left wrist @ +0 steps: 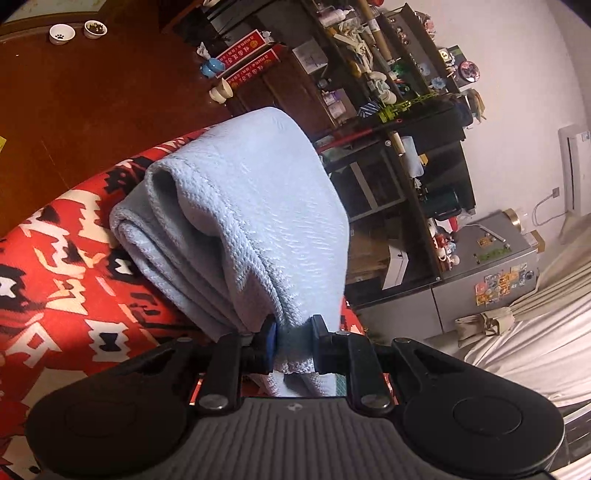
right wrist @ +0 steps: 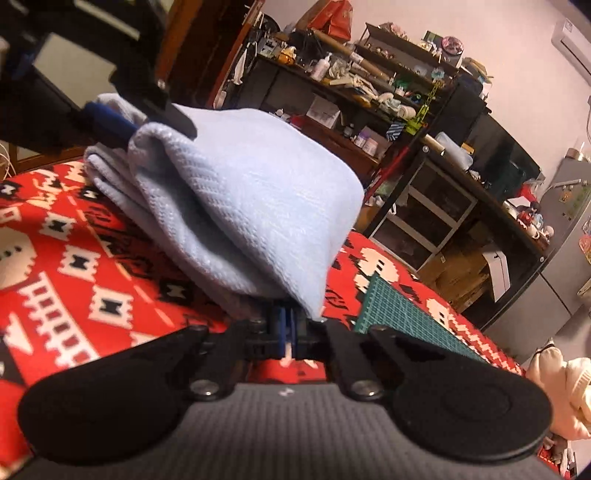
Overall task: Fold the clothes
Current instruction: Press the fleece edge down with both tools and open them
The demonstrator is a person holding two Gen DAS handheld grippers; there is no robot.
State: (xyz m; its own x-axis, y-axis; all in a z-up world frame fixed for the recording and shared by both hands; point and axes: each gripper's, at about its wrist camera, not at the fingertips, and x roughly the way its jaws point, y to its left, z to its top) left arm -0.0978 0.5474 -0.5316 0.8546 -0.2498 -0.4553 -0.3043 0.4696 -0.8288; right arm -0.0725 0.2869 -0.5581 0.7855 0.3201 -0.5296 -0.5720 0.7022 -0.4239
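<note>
A light blue waffle-weave cloth (left wrist: pixel 251 206) hangs folded over itself above a red, black and white patterned blanket (left wrist: pixel 74 288). My left gripper (left wrist: pixel 293 343) is shut on a bunched corner of it, which fills the gap between the blue-padded fingers. In the right wrist view the same cloth (right wrist: pixel 251 206) tapers down to my right gripper (right wrist: pixel 290 326), whose jaws are pressed together on its near corner. The left gripper (right wrist: pixel 144 123) shows at the upper left of that view, pinching the far end. The cloth spans between the two grippers and sags onto the blanket (right wrist: pixel 92 288).
A green cutting mat (right wrist: pixel 406 321) lies on the blanket to the right. Dark cluttered shelves (right wrist: pixel 424 122) and a grey fridge (left wrist: pixel 491 273) stand behind. Two small bowls (left wrist: pixel 77 31) sit on the wooden floor. A cream sleeve (right wrist: pixel 561 391) is at the right edge.
</note>
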